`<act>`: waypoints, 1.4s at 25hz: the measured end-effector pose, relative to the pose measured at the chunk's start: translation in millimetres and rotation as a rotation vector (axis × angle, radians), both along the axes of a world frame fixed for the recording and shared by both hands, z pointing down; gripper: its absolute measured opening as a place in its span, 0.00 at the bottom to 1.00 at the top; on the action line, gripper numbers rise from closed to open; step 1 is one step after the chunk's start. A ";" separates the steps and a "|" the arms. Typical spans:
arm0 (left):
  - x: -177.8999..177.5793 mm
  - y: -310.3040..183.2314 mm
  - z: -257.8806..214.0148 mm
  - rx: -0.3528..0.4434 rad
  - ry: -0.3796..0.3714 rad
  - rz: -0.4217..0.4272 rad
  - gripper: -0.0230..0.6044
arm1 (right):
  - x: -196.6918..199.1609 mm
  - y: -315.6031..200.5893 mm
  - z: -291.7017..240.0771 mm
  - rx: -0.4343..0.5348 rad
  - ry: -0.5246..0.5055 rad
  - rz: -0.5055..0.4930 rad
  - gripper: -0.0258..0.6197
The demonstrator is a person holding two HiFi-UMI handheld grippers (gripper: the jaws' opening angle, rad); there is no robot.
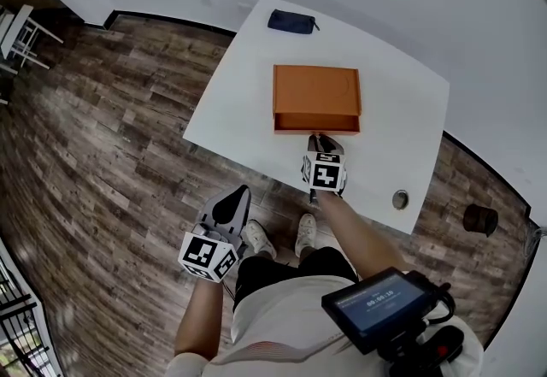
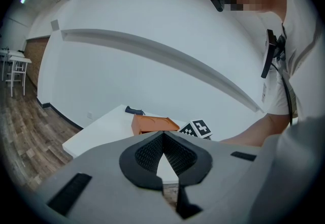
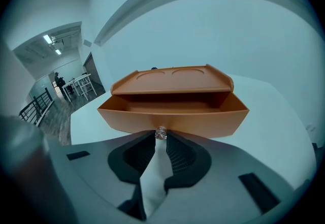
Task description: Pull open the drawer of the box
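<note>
An orange box [image 1: 316, 91] lies on the white table [image 1: 239, 102], its drawer [image 1: 316, 123] drawn a little way out toward me. In the right gripper view the drawer [image 3: 172, 116] shows open and empty under the lid, with a small clear knob [image 3: 161, 132] on its front. My right gripper [image 3: 161, 136] is shut on that knob, its fingertips at the drawer front [image 1: 320, 141]. My left gripper [image 1: 229, 211] hangs shut and empty off the table's near edge, above the floor; in its own view [image 2: 162, 135] the box [image 2: 152, 123] lies far ahead.
A dark blue pouch [image 1: 291, 21] lies at the table's far edge behind the box. A small round object [image 1: 400, 199] sits near the table's right front corner. A dark round thing [image 1: 480, 218] stands on the wooden floor to the right. My shoes [image 1: 282, 237] are under the table's near edge.
</note>
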State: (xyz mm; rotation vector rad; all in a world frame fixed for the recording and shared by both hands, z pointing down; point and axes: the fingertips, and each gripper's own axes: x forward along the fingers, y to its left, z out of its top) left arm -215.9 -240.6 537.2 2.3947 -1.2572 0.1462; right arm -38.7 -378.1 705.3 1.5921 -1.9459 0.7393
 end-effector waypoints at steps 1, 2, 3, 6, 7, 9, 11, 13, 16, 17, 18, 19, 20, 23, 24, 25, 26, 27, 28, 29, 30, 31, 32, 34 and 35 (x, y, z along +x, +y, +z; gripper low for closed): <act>0.5 1.7 -0.8 0.002 0.000 0.003 0.05 | 0.0 4.3 -0.3 -0.003 -0.004 0.002 0.15; 0.3 3.6 -1.5 0.004 -0.002 0.005 0.05 | -0.8 8.5 -0.3 -0.005 -0.006 0.001 0.15; 0.0 5.4 -2.1 0.004 -0.002 0.006 0.05 | -1.6 12.4 -0.3 -0.007 -0.007 0.000 0.15; -0.2 11.5 -4.8 0.006 0.000 0.007 0.05 | -2.0 24.2 -2.2 -0.010 -0.006 -0.007 0.15; -0.5 14.2 -5.7 0.007 0.001 0.008 0.05 | -2.0 28.2 -3.2 -0.010 -0.005 -0.008 0.15; -1.0 18.1 -6.1 0.007 0.001 0.010 0.05 | -2.3 34.8 -3.5 -0.013 -0.005 -0.010 0.15; -0.7 19.1 -5.1 0.004 0.001 0.012 0.05 | -2.2 39.0 -2.7 -0.016 -0.002 -0.012 0.15; -0.2 19.1 -4.4 0.001 0.001 0.011 0.05 | -1.8 42.3 -1.2 -0.017 0.003 -0.018 0.15; 0.1 19.8 -3.1 0.001 -0.001 0.014 0.05 | -1.5 47.5 2.2 -0.018 0.015 -0.027 0.15; 0.1 19.7 -2.9 0.002 -0.002 0.016 0.05 | -1.5 49.1 2.8 -0.019 0.020 -0.031 0.15; 0.2 19.6 -2.8 0.002 -0.002 0.017 0.05 | -1.4 51.0 3.1 -0.020 0.024 -0.035 0.15; 0.4 19.6 -2.4 0.002 -0.002 0.017 0.05 | -1.2 53.0 3.1 -0.020 0.029 -0.039 0.15; 0.6 19.6 -1.7 0.000 -0.002 0.018 0.05 | -1.2 55.0 3.2 -0.017 0.032 -0.043 0.15; 1.3 18.7 0.6 -0.002 -0.005 0.023 0.05 | -1.5 59.7 6.1 -0.020 0.038 -0.048 0.15; 1.8 18.5 1.0 -0.003 -0.005 0.026 0.05 | -1.1 61.0 8.1 -0.025 0.039 -0.047 0.15; 2.6 18.7 1.0 -0.004 -0.005 0.029 0.05 | -0.4 62.3 9.9 -0.029 0.039 -0.046 0.15; 3.6 19.3 0.8 -0.005 -0.004 0.031 0.05 | 0.4 63.4 10.8 -0.032 0.038 -0.046 0.15; 4.8 20.1 0.3 -0.006 -0.004 0.033 0.05 | 1.2 63.9 10.4 -0.033 0.038 -0.047 0.15; 5.9 20.5 -0.3 -0.006 -0.005 0.035 0.05 | 1.7 63.7 9.5 -0.032 0.039 -0.050 0.15; 6.8 20.5 -0.4 -0.006 -0.008 0.037 0.05 | 2.1 62.7 8.8 -0.031 0.042 -0.053 0.15; 7.3 20.1 -0.2 -0.006 -0.010 0.038 0.05 | 2.4 61.5 8.9 -0.030 0.046 -0.056 0.15; 7.6 19.6 0.1 -0.006 -0.013 0.038 0.05 | 2.7 60.7 9.6 -0.030 0.049 -0.058 0.15; 7.7 19.2 0.2 -0.006 -0.014 0.038 0.05 | 2.7 60.3 10.2 -0.029 0.050 -0.059 0.15; 7.4 19.5 -0.4 -0.004 -0.012 0.035 0.05 | 0.2 61.7 10.3 -0.027 0.037 -0.071 0.15; 7.4 19.9 -0.9 -0.003 -0.012 0.034 0.05 | -2.2 63.5 10.3 -0.030 0.022 -0.078 0.16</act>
